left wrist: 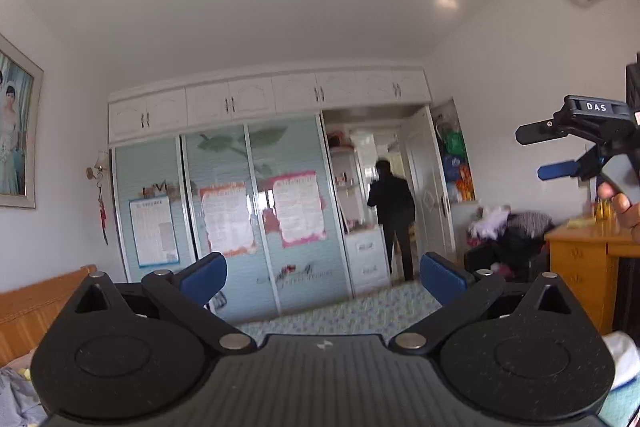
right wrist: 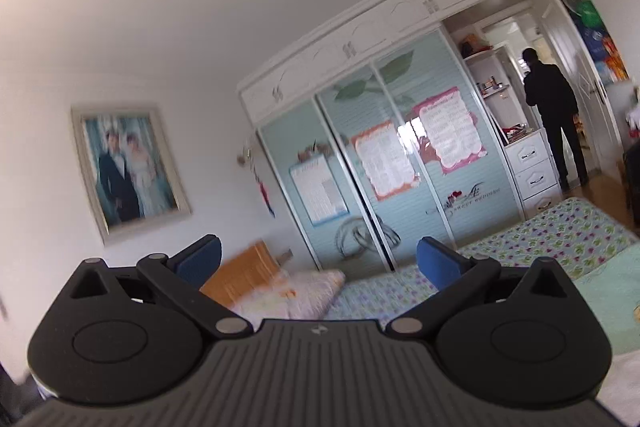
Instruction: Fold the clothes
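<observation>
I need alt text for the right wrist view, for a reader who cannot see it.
The open right claw points over a bed with a floral sheet toward a pale blue sliding wardrobe, holding nothing. A person in dark clothes stands at the doorway.

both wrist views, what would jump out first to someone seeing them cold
Each view is filled along its lower edge by an open, empty claw: the left claw and the right claw, both raised toward the room and not at any clothes. Behind them stands a wall-wide wardrobe with pale blue sliding doors stuck with posters, and a person in dark clothes stands in the doorway to its right. A framed wedding photo hangs on the left wall.
</observation>
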Demonstrator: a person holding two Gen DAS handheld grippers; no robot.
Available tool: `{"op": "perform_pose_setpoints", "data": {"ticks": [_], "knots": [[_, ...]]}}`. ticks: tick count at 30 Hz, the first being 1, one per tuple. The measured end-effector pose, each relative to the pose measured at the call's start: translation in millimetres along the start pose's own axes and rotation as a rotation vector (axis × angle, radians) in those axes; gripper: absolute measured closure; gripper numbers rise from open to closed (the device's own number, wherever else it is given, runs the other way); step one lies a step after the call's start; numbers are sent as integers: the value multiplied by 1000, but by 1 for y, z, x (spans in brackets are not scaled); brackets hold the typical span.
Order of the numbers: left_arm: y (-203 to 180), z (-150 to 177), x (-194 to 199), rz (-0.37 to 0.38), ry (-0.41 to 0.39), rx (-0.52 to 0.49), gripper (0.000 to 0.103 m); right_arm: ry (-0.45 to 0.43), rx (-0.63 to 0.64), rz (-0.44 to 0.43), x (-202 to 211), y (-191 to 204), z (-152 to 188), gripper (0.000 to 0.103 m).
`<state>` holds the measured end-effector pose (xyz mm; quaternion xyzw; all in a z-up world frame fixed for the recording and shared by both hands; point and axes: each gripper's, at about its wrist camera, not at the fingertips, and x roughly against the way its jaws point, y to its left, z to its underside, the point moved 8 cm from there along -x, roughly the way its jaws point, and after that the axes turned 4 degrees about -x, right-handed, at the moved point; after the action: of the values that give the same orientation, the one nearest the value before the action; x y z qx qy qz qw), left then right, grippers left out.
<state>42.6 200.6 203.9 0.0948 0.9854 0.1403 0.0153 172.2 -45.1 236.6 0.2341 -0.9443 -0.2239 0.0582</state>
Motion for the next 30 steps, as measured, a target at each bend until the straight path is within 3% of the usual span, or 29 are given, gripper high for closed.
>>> {"op": "perform_pose_setpoints", "data": {"ticks": [4,9,12,14,16,19,26,30], "knots": [[-19,98,-34,50,174,74,0,146,200,19,-23,-18,102,0],[-48,280,-94,116,430,329,0,269,561,71,-52,-61,297,0],[-63,385,-113,43,569,465,0,430,616,112,-82,-106,409,2],[-70,449,-117,-2,659,582,1,499,604,170,-98,-138,459,9],[-79,497,-121,-1,760,635,1,546,551,207,-116,-165,486,17],[-83,527,-130,-40,800,563,1,510,509,240,-141,-180,489,17],[-61,527,-152,-193,832,498,1,478,393,234,-211,-201,474,17],[-59,539,-152,-205,873,538,1,536,375,237,-235,-216,482,33]]}}
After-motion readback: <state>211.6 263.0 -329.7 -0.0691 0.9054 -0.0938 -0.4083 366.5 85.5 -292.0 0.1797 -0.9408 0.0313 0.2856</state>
